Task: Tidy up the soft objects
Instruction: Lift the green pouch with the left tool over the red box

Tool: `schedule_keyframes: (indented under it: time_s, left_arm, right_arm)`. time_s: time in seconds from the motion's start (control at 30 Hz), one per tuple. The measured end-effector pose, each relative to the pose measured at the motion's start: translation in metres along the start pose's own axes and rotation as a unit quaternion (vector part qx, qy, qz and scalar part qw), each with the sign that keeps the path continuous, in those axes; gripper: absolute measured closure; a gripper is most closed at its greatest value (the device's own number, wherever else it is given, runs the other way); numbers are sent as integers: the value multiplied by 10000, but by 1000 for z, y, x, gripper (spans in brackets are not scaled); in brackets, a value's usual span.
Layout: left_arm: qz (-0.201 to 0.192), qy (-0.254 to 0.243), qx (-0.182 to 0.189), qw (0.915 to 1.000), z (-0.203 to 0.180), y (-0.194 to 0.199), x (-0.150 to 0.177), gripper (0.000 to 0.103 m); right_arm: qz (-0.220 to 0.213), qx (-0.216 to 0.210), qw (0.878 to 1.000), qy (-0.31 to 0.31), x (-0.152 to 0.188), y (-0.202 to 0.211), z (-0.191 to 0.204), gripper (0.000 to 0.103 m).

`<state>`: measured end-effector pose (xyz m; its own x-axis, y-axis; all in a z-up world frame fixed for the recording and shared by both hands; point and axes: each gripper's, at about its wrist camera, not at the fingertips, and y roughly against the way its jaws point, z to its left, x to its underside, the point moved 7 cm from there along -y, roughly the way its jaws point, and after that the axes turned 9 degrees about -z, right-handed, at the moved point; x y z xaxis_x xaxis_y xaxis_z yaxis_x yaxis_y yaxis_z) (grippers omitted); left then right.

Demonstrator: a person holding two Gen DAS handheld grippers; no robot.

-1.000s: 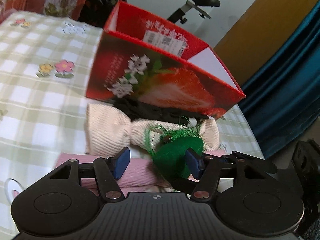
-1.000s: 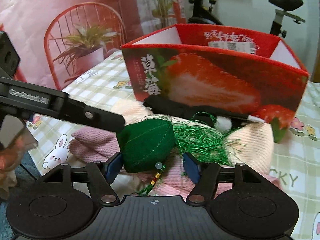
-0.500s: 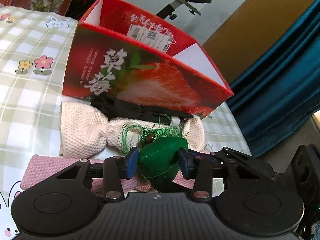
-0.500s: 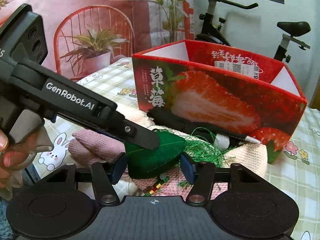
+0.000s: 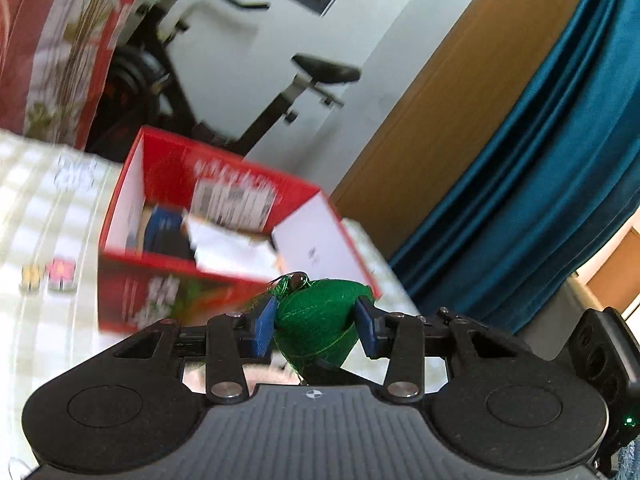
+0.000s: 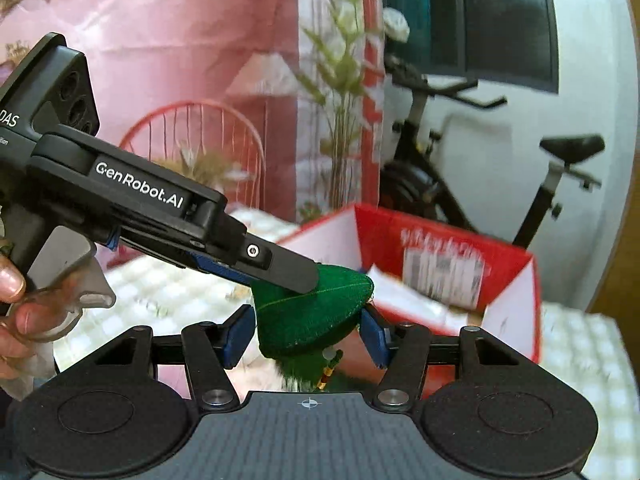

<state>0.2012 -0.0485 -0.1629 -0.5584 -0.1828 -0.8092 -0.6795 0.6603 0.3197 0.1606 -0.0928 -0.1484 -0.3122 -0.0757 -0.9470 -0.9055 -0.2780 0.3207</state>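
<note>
**Left wrist view: green pouch pinched by both grippers above the red box**

Left wrist camera shows the left gripper (image 5: 316,326) closed on a green fabric pouch (image 5: 318,326), a blue pad (image 5: 262,330) pressed against each side of it. A brown bead and loose green threads sit at the pouch's top. Beyond and below it stands the red strawberry box (image 5: 132,280), open at the top, on a checked tablecloth (image 5: 48,248) covering the tabletop. Inside the box lie a dark blue item (image 5: 164,226) and something white (image 5: 232,252) (motion blur keeps me from telling what either is). A barcode label shows on the inner far wall.

From the right wrist camera, the right gripper (image 6: 308,334) also clamps the green pouch (image 6: 304,328), its blue pads squeezing the left and right sides. The left gripper (image 6: 296,276) reaches in from the upper left, one black finger lying over the pouch's top, with the person's hand (image 6: 16,304) on its trigger. A green tassel with small beads (image 6: 326,372) hangs under the pouch. The red box (image 6: 516,320) sits behind and to the right, its open top facing up; the pouch is held clear of the box, just in front of its near rim.

An exercise bike (image 6: 432,176) stands behind the box against a white wall, and a teal curtain (image 5: 540,184) hangs at the right of the left wrist view
</note>
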Motion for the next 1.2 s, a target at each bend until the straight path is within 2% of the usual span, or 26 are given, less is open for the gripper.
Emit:
schedule_keyframes:
  time_s: [0.17, 0.37, 0.57, 0.67, 0.87, 1.07, 1.2]
  left_arm:
    - [-296, -220, 116, 9993, -19, 0, -33, 59]
    - [-605, -224, 238, 9976, -32, -9, -67, 59]
    - [-739, -497, 271, 9957, -39, -34, -91, 59]
    - [-695, -465, 309, 9960, -34, -48, -96, 59]
    - [-367, -448, 228, 9981, -24, -87, -85, 59]
    - [165, -97, 173, 9997, -5, -120, -59, 59]
    - [434, -192, 101, 9988, 1, -140, -45, 59]
  right_arm:
    - [-255, 30, 9994, 217, -34, 4, -12, 49]
    - [-566, 55, 9974, 435, -71, 2, -30, 49]
    - [-714, 167, 9952, 647, -95, -13, -56, 49]
    - [-706, 199, 9950, 677, -99, -25, -71, 49]
    - [-430, 289, 9967, 617, -79, -53, -96, 49]
    - [-60, 319, 9990, 305, -39, -73, -120, 49]
    - [104, 348, 9993, 75, -14, -82, -133, 49]
